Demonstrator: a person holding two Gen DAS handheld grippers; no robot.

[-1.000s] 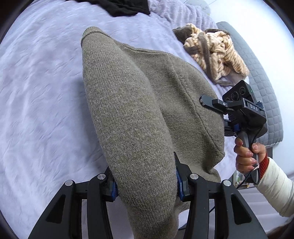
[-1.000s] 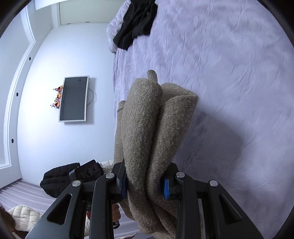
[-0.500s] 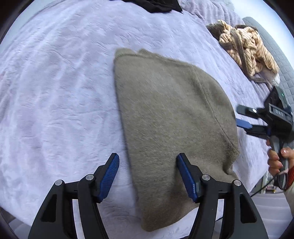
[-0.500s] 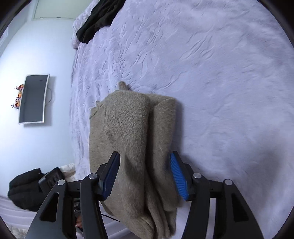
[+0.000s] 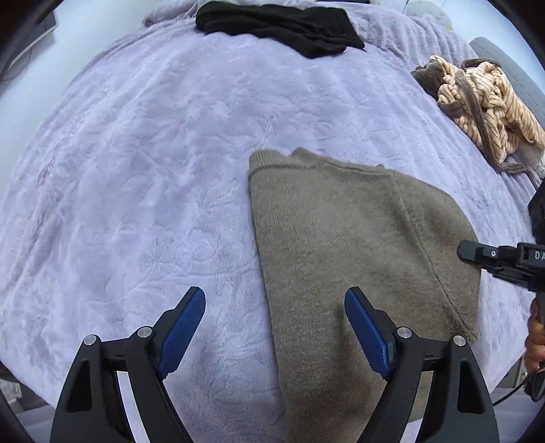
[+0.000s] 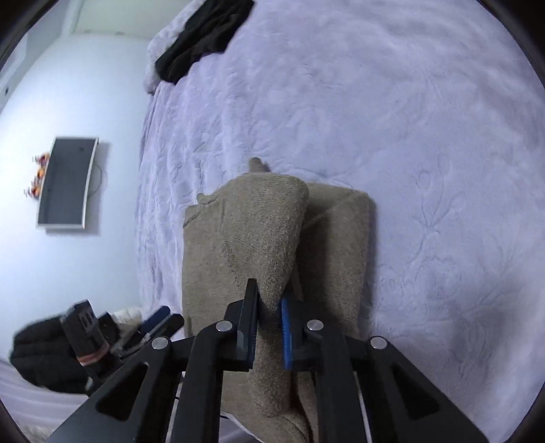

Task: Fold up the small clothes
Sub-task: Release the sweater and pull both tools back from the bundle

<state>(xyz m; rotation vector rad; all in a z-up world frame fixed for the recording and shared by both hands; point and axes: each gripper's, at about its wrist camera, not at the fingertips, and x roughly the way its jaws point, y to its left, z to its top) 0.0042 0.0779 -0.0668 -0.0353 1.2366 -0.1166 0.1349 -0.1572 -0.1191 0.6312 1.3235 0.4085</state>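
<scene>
A taupe knit sweater (image 5: 340, 238) lies folded on the lavender bedspread (image 5: 136, 170). My left gripper (image 5: 276, 323) hovers over its near left edge. Its jaws are opening wide, and the blue pads (image 5: 184, 327) stand clear of the knit. In the right wrist view the sweater (image 6: 245, 231) shows as a long stack with a raised fold. My right gripper (image 6: 270, 306) is closing on that fold, and both pads pinch the cloth. The right gripper (image 5: 470, 254) also shows at the sweater's right edge, held by a hand (image 5: 534, 340).
A black garment (image 5: 282, 27) lies at the far end of the bed, and a cream striped garment (image 5: 477, 102) is bunched at the far right. Left of the bed are a wall screen (image 6: 64, 184) and a dark jacket (image 6: 37, 354).
Both grippers let go of the hanging sweater, and it came down flat on the bed. The left jaws spread wider. The right jaws opened, then shut on a fold.
</scene>
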